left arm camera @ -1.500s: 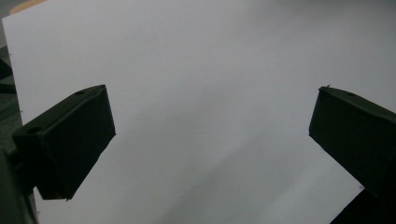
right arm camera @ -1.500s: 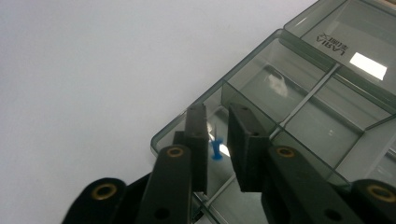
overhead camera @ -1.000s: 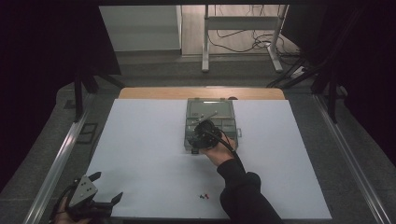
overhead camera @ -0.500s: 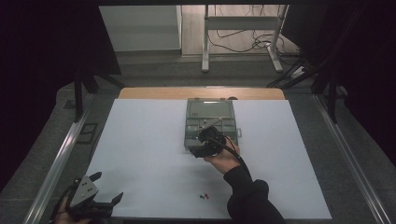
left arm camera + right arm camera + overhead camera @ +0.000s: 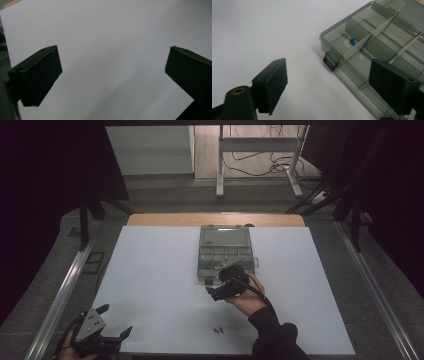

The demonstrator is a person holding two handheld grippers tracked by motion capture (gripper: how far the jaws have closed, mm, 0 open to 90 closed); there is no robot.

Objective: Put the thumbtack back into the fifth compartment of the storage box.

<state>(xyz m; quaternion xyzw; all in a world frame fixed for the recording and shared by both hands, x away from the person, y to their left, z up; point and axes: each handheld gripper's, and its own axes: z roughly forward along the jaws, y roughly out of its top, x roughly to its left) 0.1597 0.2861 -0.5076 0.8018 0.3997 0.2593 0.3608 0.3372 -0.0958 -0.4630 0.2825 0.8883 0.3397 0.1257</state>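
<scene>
A clear grey compartment box [image 5: 224,251] lies open at the middle of the white sheet. In the right gripper view a small blue piece [image 5: 352,41] rests in the corner compartment of the box [image 5: 372,47], near its black latch [image 5: 330,61]. My right gripper [image 5: 216,291] hovers just off the box's near edge; its jaws have just been opening and stand open [image 5: 328,75] with nothing between them. My left gripper [image 5: 114,321] rests at the sheet's near left corner, open [image 5: 112,67] over bare white sheet. Two tiny pieces, red and green [image 5: 217,330], lie on the sheet nearer the front edge.
The white sheet [image 5: 150,285] covers most of the table, with a wooden strip [image 5: 165,219] at the far edge. Metal rails [image 5: 65,290] run along both sides. A table frame and cables [image 5: 260,165] stand on the floor beyond.
My right gripper has drawn back from over the box toward the near edge, and its jaws have spread apart. The left gripper has stayed where it was.
</scene>
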